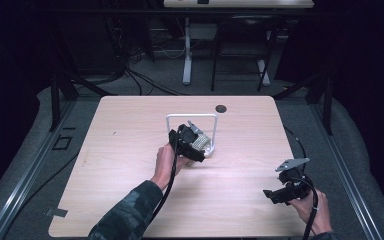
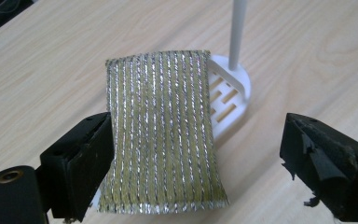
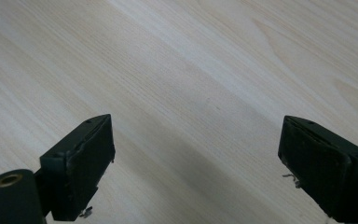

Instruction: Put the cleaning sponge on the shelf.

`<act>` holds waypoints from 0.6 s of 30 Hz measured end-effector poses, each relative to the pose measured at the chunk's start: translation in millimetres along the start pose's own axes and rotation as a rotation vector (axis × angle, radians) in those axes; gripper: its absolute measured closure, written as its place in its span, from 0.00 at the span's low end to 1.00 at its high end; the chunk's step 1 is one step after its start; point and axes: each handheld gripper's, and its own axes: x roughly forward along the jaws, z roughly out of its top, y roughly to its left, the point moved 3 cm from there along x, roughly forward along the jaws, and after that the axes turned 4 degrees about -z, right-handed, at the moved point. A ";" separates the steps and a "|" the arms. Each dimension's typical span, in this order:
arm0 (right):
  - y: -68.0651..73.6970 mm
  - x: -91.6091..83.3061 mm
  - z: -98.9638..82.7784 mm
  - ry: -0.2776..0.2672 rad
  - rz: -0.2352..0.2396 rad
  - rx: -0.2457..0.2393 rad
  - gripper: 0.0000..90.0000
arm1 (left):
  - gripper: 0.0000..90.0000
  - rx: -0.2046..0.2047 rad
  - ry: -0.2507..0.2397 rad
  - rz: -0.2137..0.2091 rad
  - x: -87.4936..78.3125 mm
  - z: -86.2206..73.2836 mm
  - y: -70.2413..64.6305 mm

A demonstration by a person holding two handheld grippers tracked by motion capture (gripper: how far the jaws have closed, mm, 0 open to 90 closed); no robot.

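Note:
A gold and silver striped scouring pad [image 2: 161,130] lies propped on the slotted white base [image 2: 228,100] of a small white stand, whose thin post [image 2: 237,32] rises behind it. From above, the pad [image 1: 200,141] sits under the stand's white frame [image 1: 192,116] near the table's middle. My left gripper [image 2: 200,172] is open over the pad: the left jaw is at the pad's edge and the right jaw stands well clear of it. In the high view the left gripper [image 1: 194,149] points at the stand. My right gripper [image 3: 196,172] is open over bare wood, at the front right [image 1: 271,194].
The light wooden table [image 1: 130,190] has a dark round hole [image 1: 221,108] near its far edge. Cables trail from both grippers towards the front edge. Beyond the table are dark floor, cables and the legs of another table [image 1: 187,55].

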 end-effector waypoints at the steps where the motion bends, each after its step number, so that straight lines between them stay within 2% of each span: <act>1: -0.1 0.1 -0.1 0.001 0.000 0.001 0.11 | 0.10 0.005 0.001 -0.004 -3.2 -1.0 -0.1; 5: 0.1 0.6 -0.1 -0.005 -0.004 0.004 0.11 | 0.08 0.008 -0.005 -0.020 -15.5 -6.3 0.9; 10: 0.1 0.8 0.0 -0.008 -0.006 0.006 0.11 | 0.07 0.026 -0.003 -0.017 -32.6 -14.8 4.4; 18: 0.7 0.8 0.4 -0.004 -0.013 0.008 0.11 | 0.05 0.018 -0.008 -0.018 -55.9 -31.6 14.0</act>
